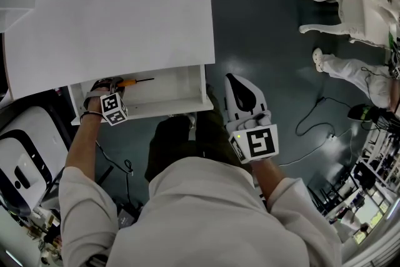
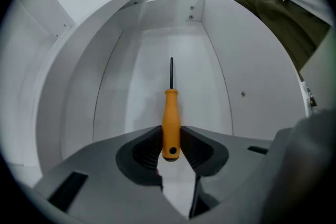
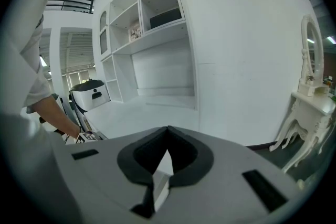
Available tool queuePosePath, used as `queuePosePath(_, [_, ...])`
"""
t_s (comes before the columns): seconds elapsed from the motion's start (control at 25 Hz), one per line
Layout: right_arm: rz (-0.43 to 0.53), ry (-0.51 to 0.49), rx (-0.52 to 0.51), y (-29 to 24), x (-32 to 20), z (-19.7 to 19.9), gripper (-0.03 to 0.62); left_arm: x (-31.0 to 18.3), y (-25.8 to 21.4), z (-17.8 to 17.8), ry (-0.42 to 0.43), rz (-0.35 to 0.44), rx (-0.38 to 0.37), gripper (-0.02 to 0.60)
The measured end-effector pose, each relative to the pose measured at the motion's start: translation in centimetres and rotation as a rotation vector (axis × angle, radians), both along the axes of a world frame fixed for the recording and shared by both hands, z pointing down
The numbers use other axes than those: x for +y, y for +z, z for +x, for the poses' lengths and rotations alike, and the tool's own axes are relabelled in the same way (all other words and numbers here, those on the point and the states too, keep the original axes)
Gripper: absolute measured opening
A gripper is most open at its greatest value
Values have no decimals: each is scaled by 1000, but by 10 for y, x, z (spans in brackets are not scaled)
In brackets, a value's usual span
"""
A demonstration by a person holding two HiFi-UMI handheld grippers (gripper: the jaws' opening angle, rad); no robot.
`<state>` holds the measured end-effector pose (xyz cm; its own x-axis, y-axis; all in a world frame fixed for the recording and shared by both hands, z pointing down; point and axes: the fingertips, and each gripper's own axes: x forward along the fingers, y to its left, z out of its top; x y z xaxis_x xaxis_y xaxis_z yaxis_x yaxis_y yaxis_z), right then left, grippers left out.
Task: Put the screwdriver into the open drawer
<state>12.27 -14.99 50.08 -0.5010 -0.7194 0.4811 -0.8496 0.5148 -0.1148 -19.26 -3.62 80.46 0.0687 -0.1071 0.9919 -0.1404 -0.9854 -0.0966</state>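
Observation:
The screwdriver (image 2: pixel 170 118) has an orange handle and a thin black shaft. My left gripper (image 2: pixel 170 134) is shut on the handle, with the butt end between its pads and the shaft pointing away into the white open drawer (image 2: pixel 252 71). In the head view the screwdriver (image 1: pixel 134 81) is inside the drawer (image 1: pixel 156 109), near its left end, and the left gripper (image 1: pixel 107 87) is at that end too. My right gripper (image 1: pixel 234 81) hangs to the right of the drawer's corner, over the dark floor. Its jaws (image 3: pixel 168 131) are shut with nothing between them.
The drawer sticks out of a white cabinet (image 1: pixel 119 9). A white machine (image 1: pixel 25 153) stands at the left. An ornate white table (image 1: pixel 356 6), another person (image 1: pixel 350 69) and cables (image 1: pixel 312 128) are on the dark floor to the right. White shelves (image 3: pixel 142 13) show in the right gripper view.

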Motion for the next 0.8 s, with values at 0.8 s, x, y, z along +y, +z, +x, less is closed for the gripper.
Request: queuePosePath(0.8, [-8, -26, -6, 3, -13, -2, 3, -1, 6, 0, -24, -21, -17, 122])
